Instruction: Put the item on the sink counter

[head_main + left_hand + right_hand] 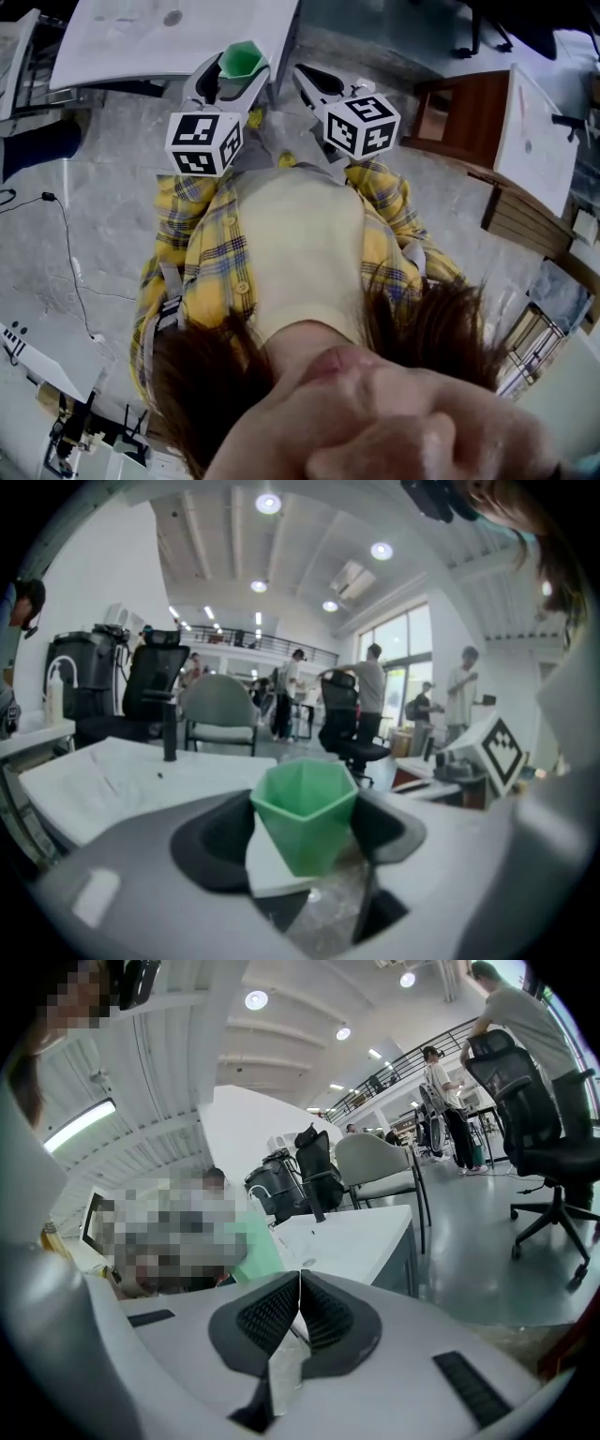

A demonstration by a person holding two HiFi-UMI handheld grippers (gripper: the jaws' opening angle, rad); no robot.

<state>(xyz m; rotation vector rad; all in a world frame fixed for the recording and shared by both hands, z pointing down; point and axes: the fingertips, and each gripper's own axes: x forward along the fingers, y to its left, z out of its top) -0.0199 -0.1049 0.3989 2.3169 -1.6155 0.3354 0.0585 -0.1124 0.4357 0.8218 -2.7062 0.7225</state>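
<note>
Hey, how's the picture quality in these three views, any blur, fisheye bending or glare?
Head view: the person's hair is soft, the marker cubes crisp. Left gripper view: strong fisheye bending, dark corners, glaring ceiling lights, green cup slightly soft. Right gripper view: same bending and dark corners.

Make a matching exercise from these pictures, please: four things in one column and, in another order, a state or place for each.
Things
1. green cup
2. right tongs
3. white table
4. brown wooden cabinet

States or places
a. shut, with nothing between
b. right side of the head view
c. clamped in the left tongs
d. top left of the head view

Pairs: 1-c, 2-a, 3-d, 4-b
</note>
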